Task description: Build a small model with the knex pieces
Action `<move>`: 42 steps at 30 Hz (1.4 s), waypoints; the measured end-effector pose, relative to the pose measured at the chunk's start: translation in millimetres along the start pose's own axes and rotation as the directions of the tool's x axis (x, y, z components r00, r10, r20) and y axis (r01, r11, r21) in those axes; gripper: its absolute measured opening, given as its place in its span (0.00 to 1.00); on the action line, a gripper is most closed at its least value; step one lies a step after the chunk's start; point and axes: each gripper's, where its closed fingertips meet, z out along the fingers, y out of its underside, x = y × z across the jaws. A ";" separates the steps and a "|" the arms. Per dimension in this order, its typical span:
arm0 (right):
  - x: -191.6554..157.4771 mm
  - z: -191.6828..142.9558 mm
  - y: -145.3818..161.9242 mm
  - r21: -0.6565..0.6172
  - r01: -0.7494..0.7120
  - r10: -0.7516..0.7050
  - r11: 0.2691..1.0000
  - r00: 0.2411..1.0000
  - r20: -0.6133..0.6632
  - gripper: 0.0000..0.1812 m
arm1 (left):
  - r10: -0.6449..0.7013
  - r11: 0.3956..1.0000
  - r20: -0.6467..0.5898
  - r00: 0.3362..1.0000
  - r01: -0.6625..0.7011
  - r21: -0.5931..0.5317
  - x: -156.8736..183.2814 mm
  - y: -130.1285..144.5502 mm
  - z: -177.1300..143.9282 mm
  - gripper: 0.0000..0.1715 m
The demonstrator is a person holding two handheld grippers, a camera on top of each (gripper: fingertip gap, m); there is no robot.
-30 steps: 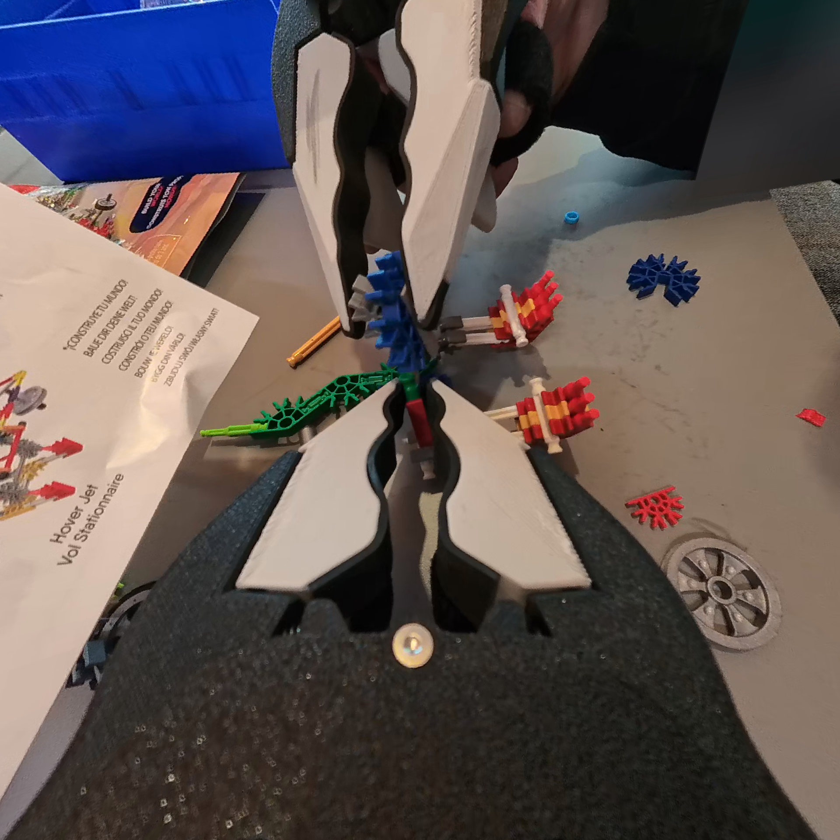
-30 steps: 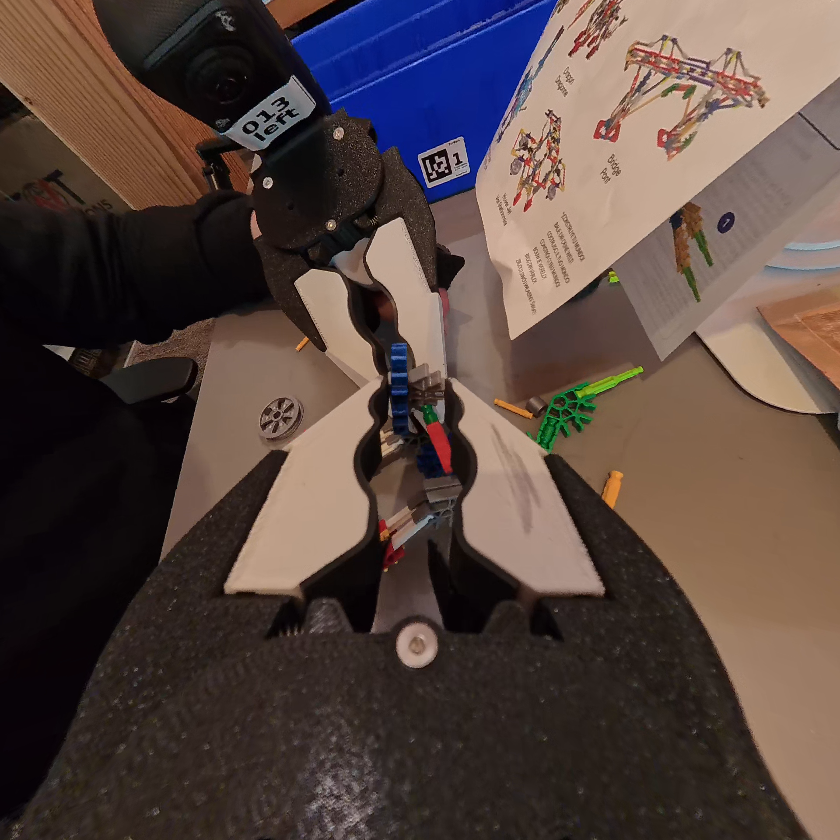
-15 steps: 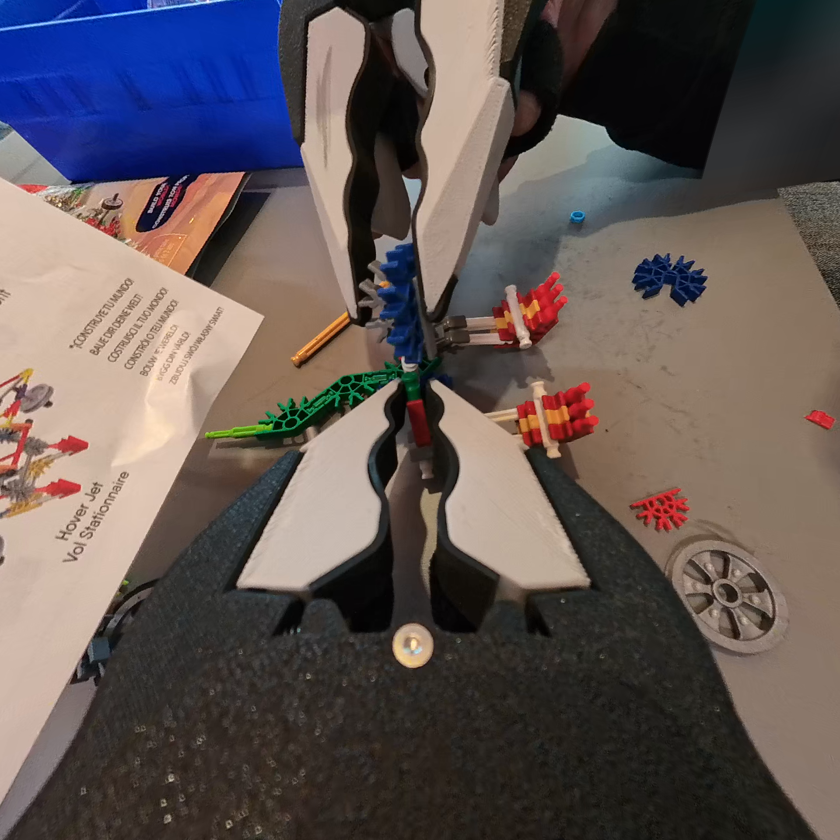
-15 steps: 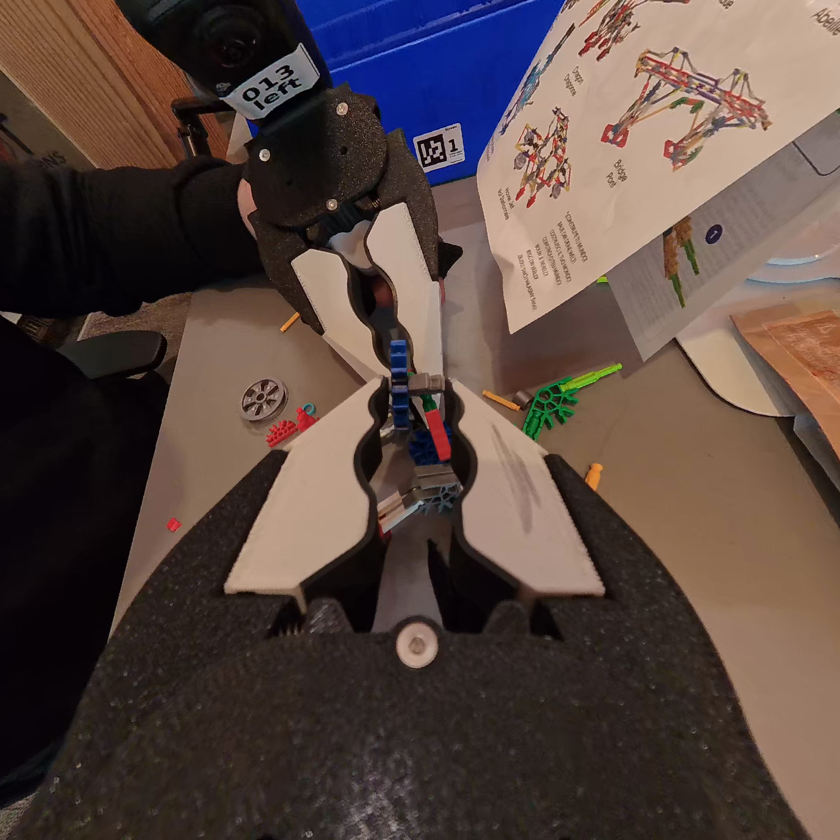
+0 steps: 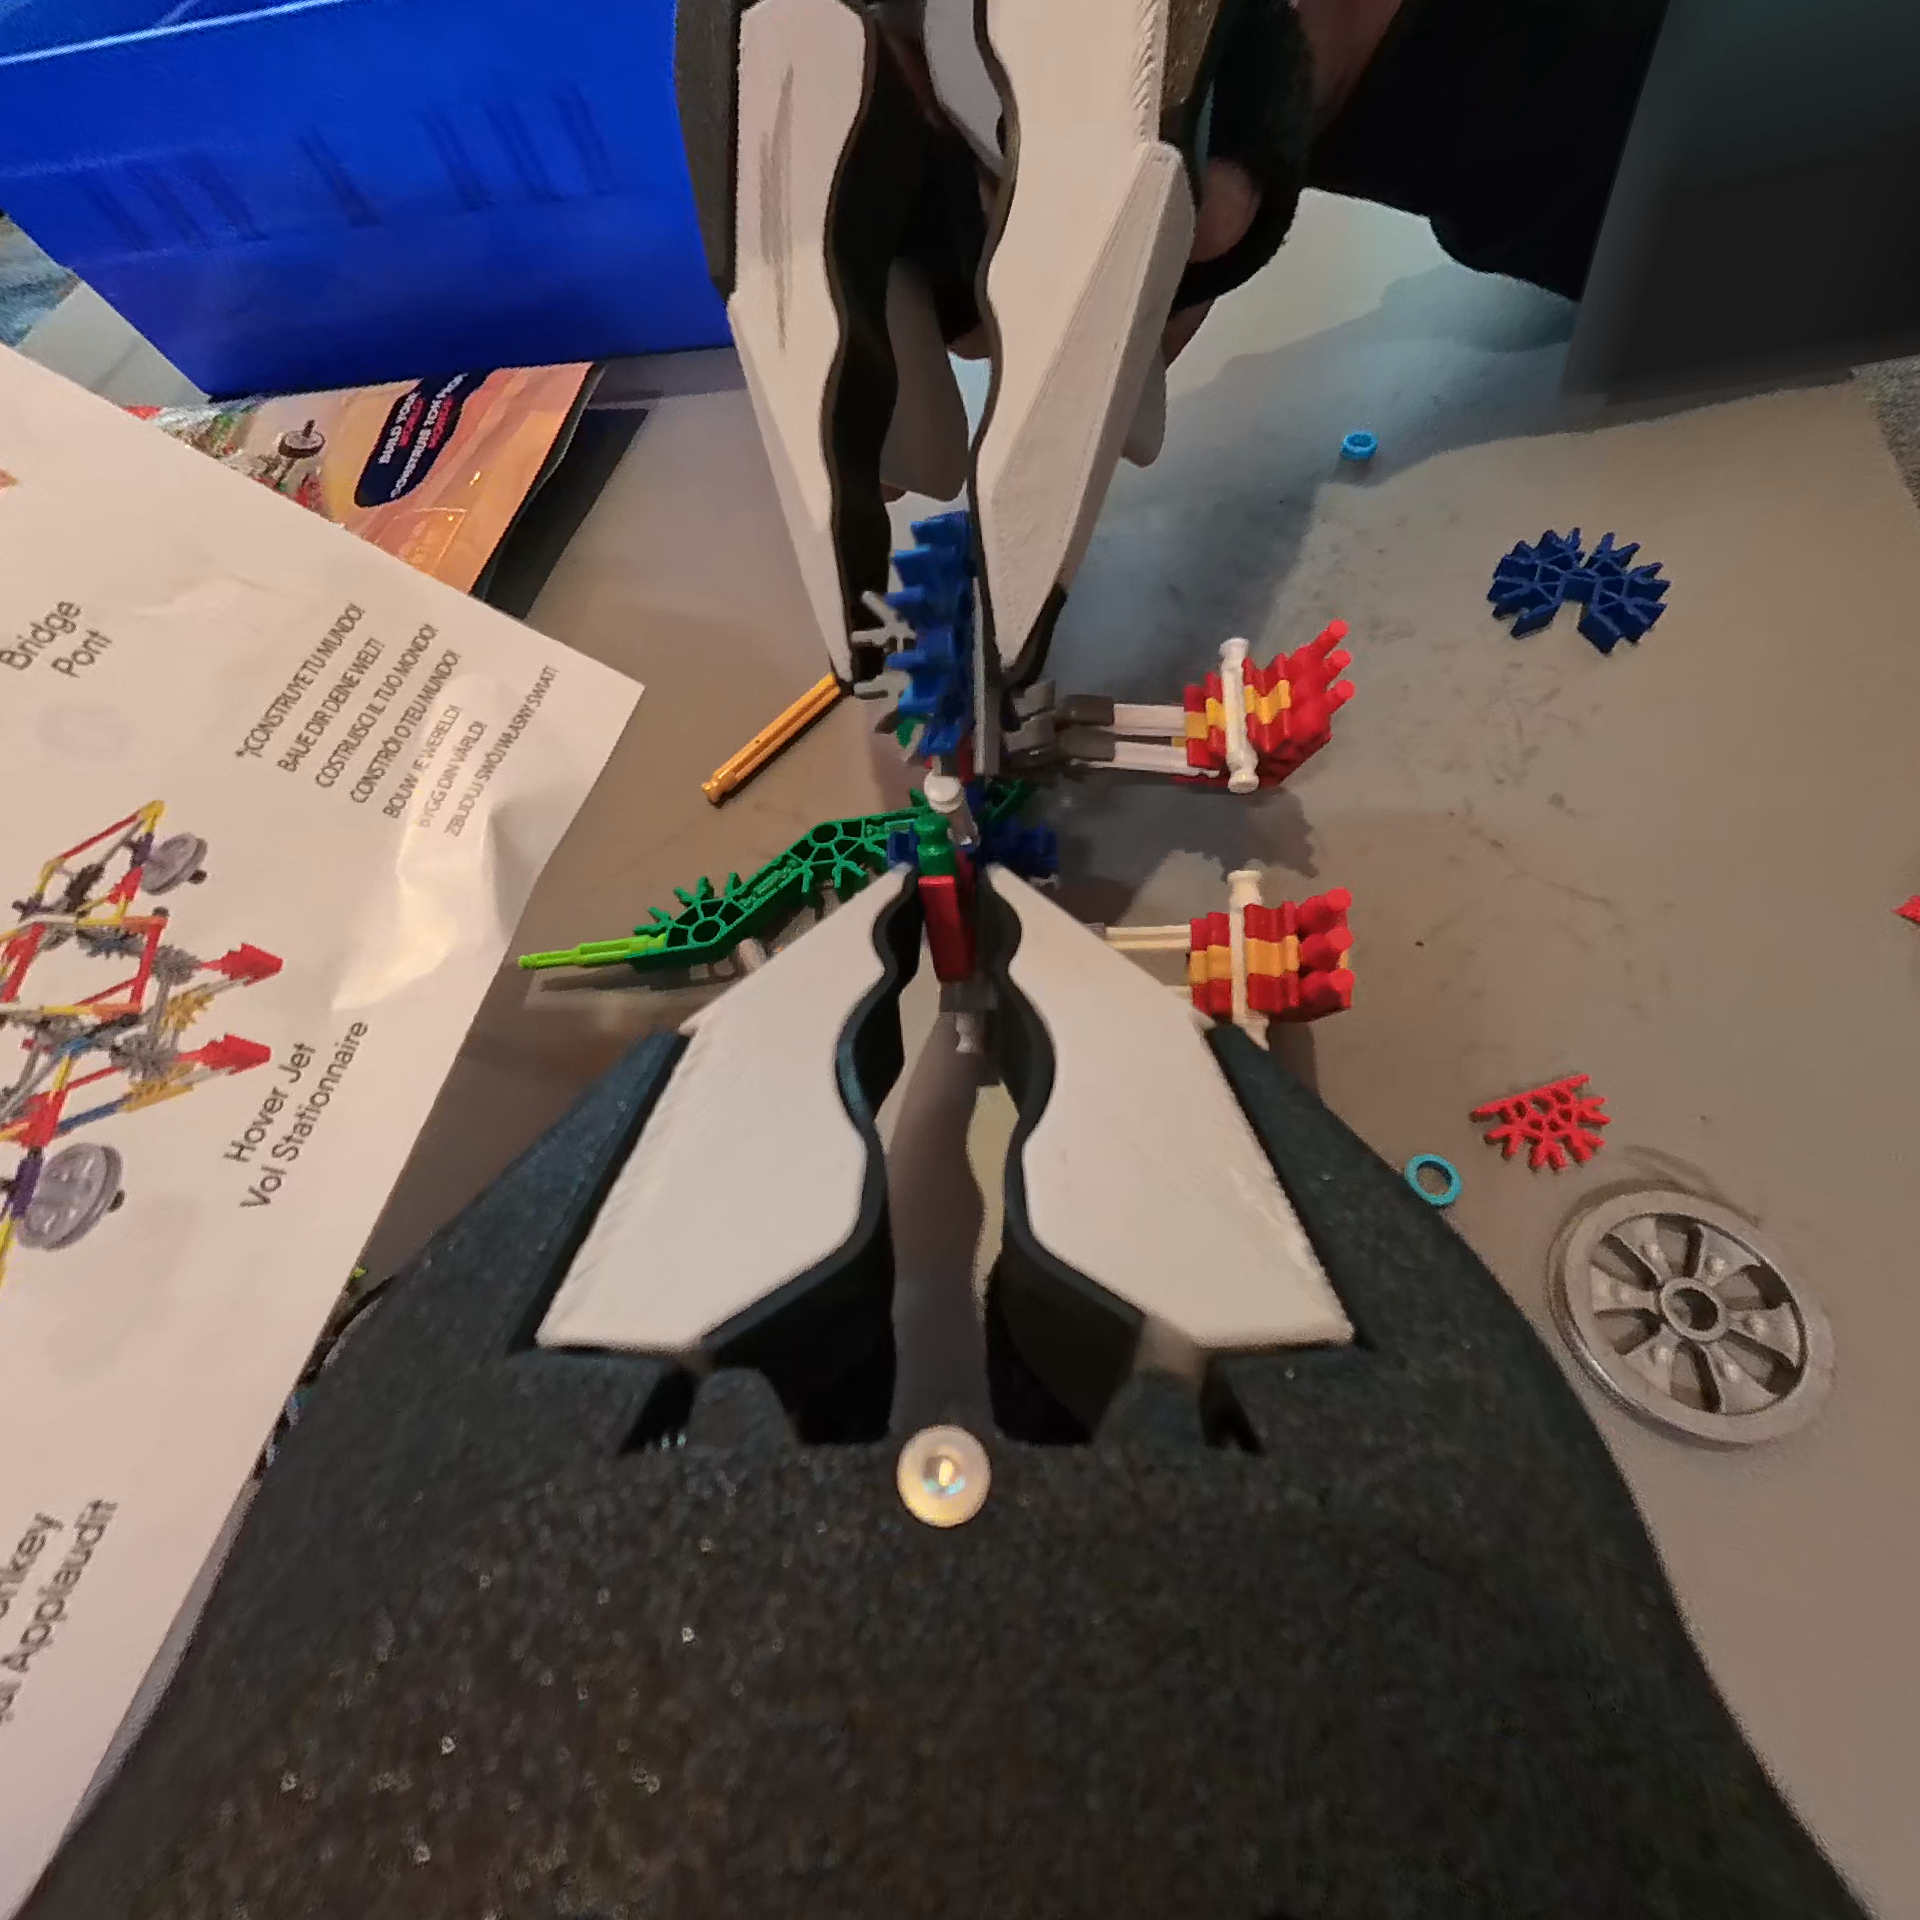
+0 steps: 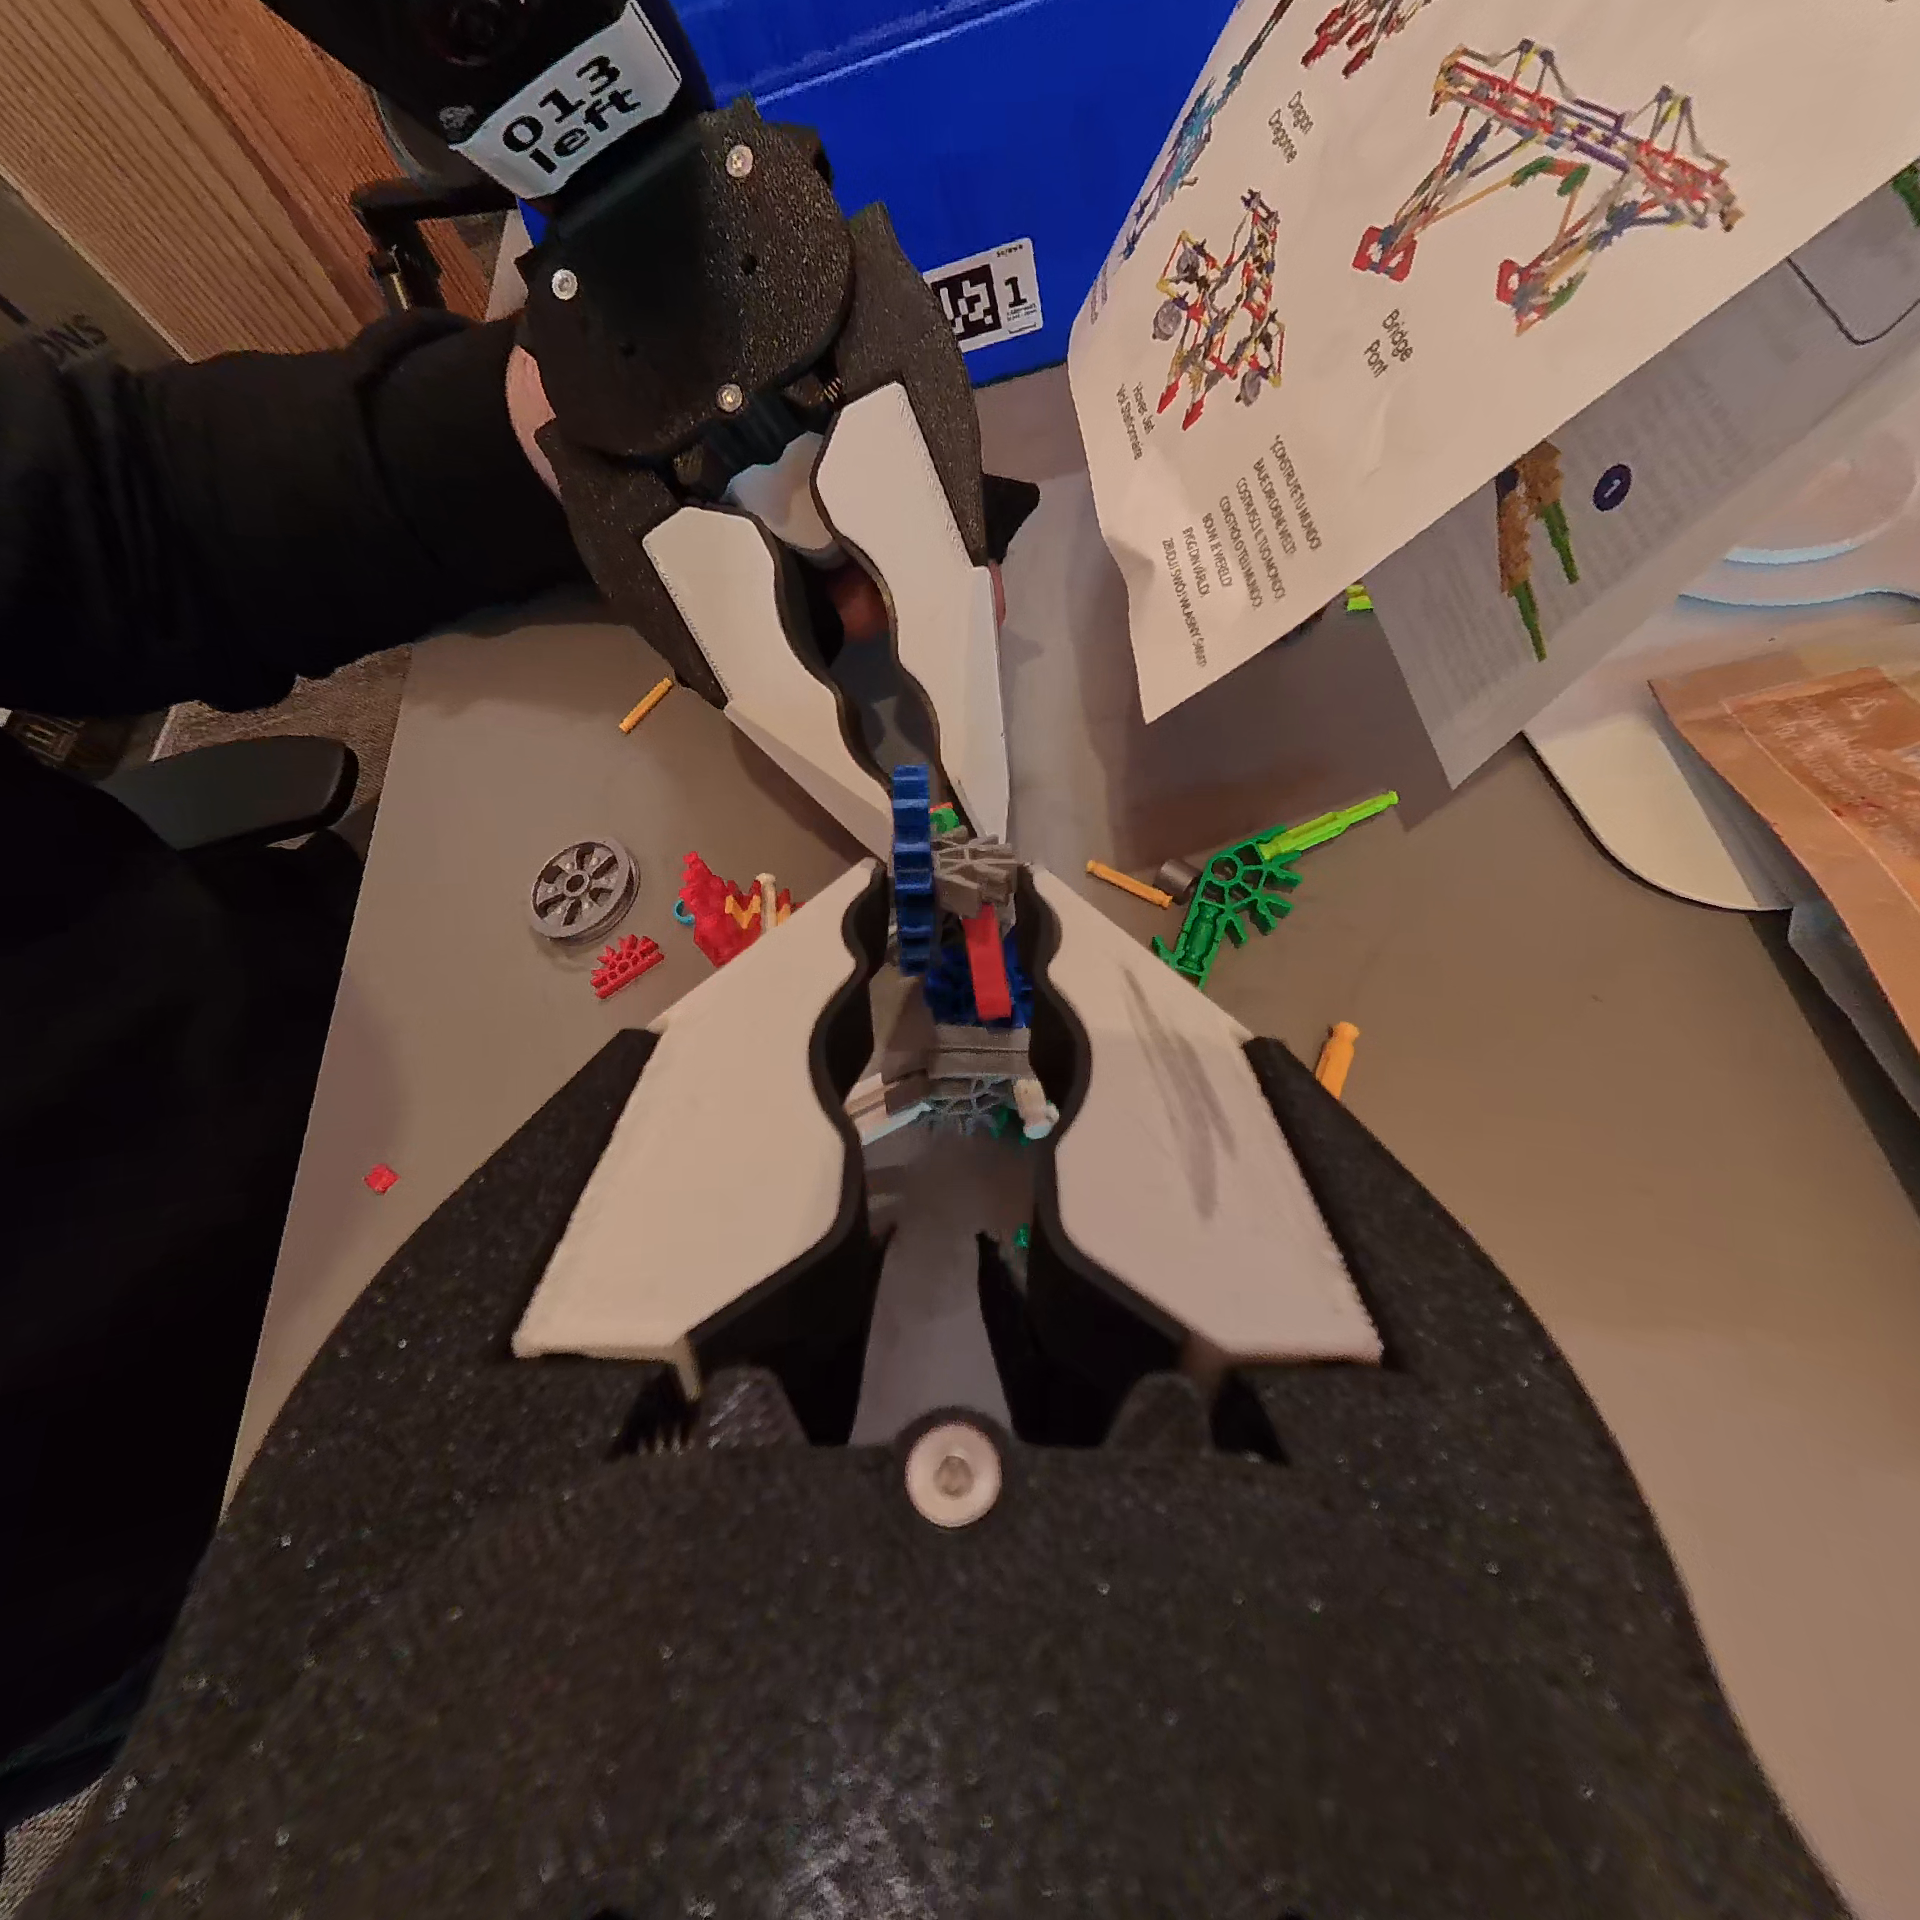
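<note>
A small rod-and-connector toy model is held between both grippers above the grey table (image 5: 1455, 831). My left gripper (image 5: 951, 883) is shut on the model's red rod (image 5: 948, 925). My right gripper (image 6: 951, 883) comes from the opposite side, tip to tip with the left, and is shut on the model's blue gear (image 6: 911, 873) and grey connector (image 6: 977, 862). In the left wrist view the right gripper (image 5: 940, 675) reaches down from the top. Two red-and-yellow flame ends (image 5: 1268, 717) on white rods stick out to the right of the model. A green connector piece (image 5: 769, 894) lies on the table behind it.
A grey wheel (image 5: 1688, 1320), red snowflake connector (image 5: 1543, 1122), teal ring (image 5: 1432, 1179), blue connectors (image 5: 1579, 587) and orange rod (image 5: 774, 738) lie loose on the table. An instruction sheet (image 5: 260, 831) lies at the left and a blue bin (image 5: 343, 177) stands behind it. A person's black sleeve (image 6: 260, 499) holds the left gripper. Both grippers' tips are close together, under 4 cm apart. The left tips stand about 5 cm off the green connector piece (image 5: 769, 894). My right wrist view (image 6: 1191, 925) looks at it from another angle.
The right gripper has risen and tilted steeper, so its view shows more of the table. Both grippers stay shut on the model, which has barely moved.
</note>
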 end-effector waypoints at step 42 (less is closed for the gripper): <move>10.5 0.5 3.5 0.023 -0.042 0.043 0.999 0.999 -0.022 0.13 | -0.051 0.998 -0.037 0.998 0.052 0.022 4.8 -3.0 -1.0 0.03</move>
